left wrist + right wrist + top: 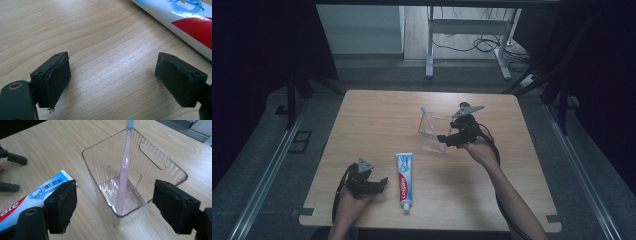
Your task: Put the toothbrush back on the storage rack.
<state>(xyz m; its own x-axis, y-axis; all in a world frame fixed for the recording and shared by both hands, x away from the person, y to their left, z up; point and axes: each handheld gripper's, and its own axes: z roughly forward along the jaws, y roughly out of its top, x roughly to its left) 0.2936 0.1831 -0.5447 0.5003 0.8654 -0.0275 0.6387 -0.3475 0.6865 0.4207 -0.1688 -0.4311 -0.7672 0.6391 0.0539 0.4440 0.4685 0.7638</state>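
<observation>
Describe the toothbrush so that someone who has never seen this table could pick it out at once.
On the wooden table, look right of centre for the clear plastic bin in front of the right gripper, whose jaws stand open. The toothbrush stands in the bin, leaning against its rim. It is thin and pale pink, unlike the flat toothpaste tube lying nearby.

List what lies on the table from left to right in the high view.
Left gripper → toothpaste tube → clear plastic bin with the pink toothbrush leaning inside → right gripper, open at the bin's right side.
</observation>
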